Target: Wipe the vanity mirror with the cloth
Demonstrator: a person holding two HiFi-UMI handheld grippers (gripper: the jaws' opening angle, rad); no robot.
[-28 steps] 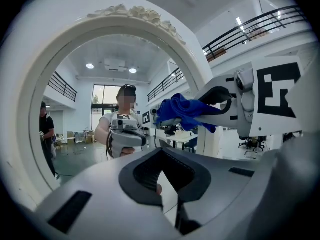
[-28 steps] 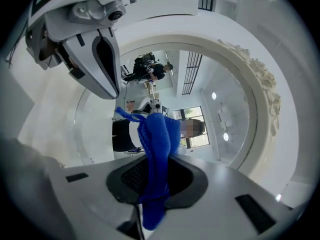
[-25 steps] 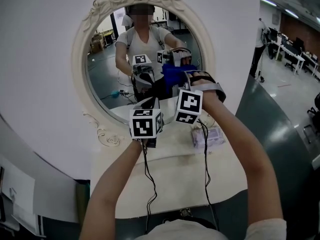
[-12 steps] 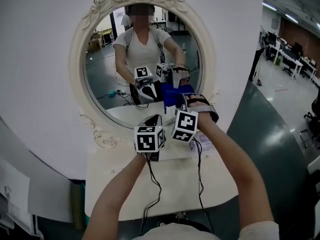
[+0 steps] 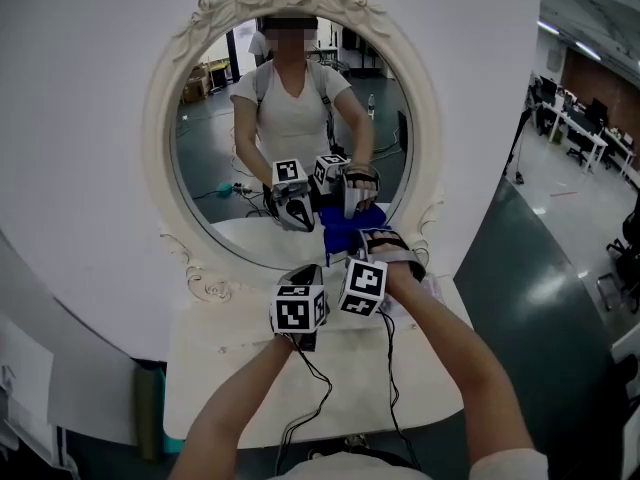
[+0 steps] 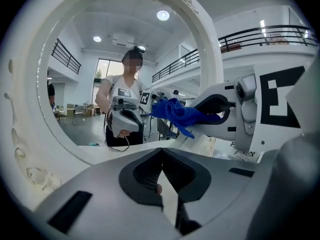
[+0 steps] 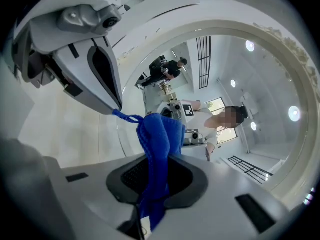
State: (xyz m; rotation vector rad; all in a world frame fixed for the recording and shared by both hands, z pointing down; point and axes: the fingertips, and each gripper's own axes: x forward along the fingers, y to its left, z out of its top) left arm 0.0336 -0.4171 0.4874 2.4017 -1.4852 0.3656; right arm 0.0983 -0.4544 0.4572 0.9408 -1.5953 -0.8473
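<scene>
The oval vanity mirror [image 5: 215, 118] in its ornate white frame [image 5: 158, 118] stands against a white wall. My right gripper [image 5: 357, 250] is shut on a blue cloth [image 5: 343, 240], which sits low on the glass where it meets its own reflection, just above the lower rim. In the right gripper view the cloth [image 7: 159, 144] hangs bunched between the jaws of the right gripper [image 7: 155, 184]. Close on its left, my left gripper [image 5: 304, 274] is shut with nothing in it. The left gripper view shows the left gripper [image 6: 161, 171], the cloth [image 6: 181, 114] and the frame [image 6: 30, 109].
The white vanity table top [image 5: 220, 368] lies under the mirror, with a pale packet [image 5: 432, 290] at its right side. Black cables [image 5: 305, 388] hang from both grippers over the table. On the right is a grey hall floor [image 5: 560, 268] with desks [image 5: 575, 118] far off.
Both grippers have moved down the mirror, and the blue cloth has gone from the middle of the glass to just above the lower rim. The left gripper stayed shut beside it.
</scene>
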